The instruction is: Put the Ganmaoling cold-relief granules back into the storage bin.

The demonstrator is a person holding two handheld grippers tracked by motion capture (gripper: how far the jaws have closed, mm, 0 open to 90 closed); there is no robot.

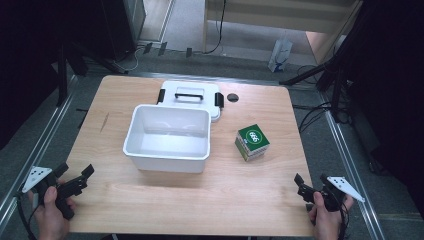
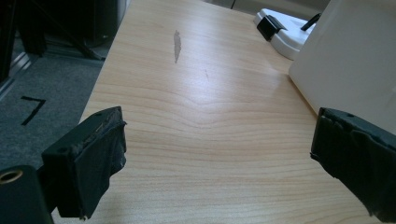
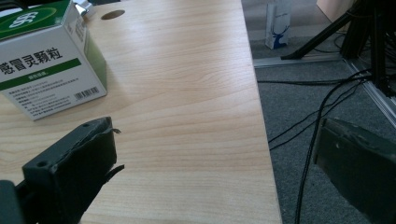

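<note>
The small green-and-white cardboard medicine box [image 1: 252, 142] is sitting on the right half of the light wooden table [image 1: 250, 200], turned at an angle, just to the right of the white rectangular plastic container [image 1: 167, 137] and apart from it; in the right gripper view the same box [image 3: 46, 60] is showing its printed side and barcode at the upper left. The container is standing open near the table's middle, and its white lid with a black handle and black clips [image 1: 192, 95] is lying flat right behind it, touching its far wall. A small dark round hole [image 1: 233, 97] is showing in the tabletop beside the lid. The right gripper [image 1: 306, 189] is hovering near the table's front right corner, well short of the box, its jaws standing wide apart with nothing between them. The left gripper [image 1: 80, 180] is resting at the front left corner, likewise spread wide and gripping nothing, with the container's white wall [image 2: 350, 60] lying ahead to one side. A hand is wrapping around each gripper's handle at the near edge.
</note>
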